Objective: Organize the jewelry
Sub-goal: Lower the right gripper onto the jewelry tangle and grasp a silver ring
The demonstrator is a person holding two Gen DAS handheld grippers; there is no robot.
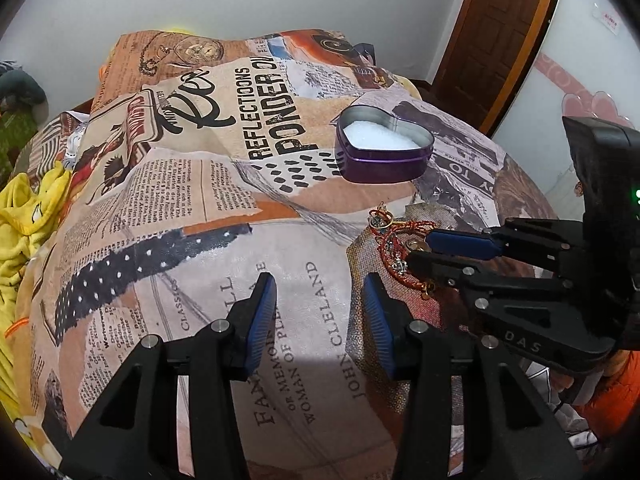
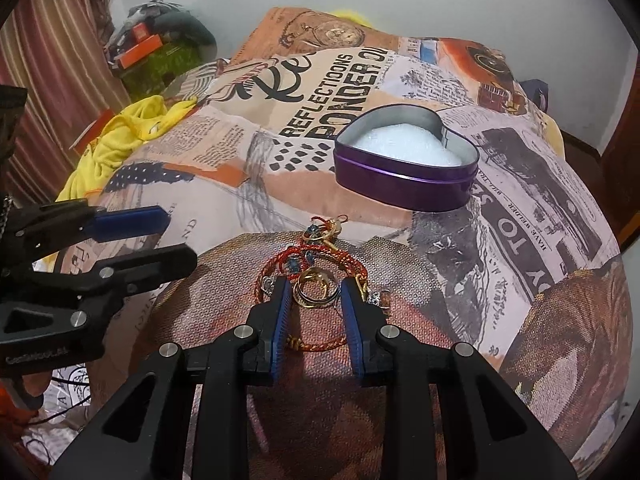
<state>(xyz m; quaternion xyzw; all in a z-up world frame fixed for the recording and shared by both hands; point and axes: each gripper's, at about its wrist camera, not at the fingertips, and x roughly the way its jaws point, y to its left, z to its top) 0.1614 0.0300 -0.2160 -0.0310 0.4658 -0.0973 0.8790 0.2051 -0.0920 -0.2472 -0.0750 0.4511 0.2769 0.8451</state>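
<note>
A small pile of jewelry (image 2: pixel 316 268) lies on the printed blanket: red cord bracelets, gold and silver rings, small charms. It also shows in the left wrist view (image 1: pixel 394 246). My right gripper (image 2: pixel 316 294) is open, its blue pads on either side of the gold and silver rings (image 2: pixel 316 286) and not closed on them. It shows from the side in the left wrist view (image 1: pixel 418 246). My left gripper (image 1: pixel 320 286) is open and empty, left of the pile; the right wrist view shows it (image 2: pixel 176 236). An open purple heart-shaped tin (image 2: pixel 404 184) with white foam inside stands behind the pile; it shows in the left wrist view (image 1: pixel 384 160).
The blanket (image 1: pixel 224 184) covers a rounded bed surface that falls away at the sides. Yellow cloth (image 2: pixel 120 140) lies at the left. A wooden door (image 1: pixel 504 32) stands at the back right. Boxes and clutter (image 2: pixel 148 52) sit at the far left.
</note>
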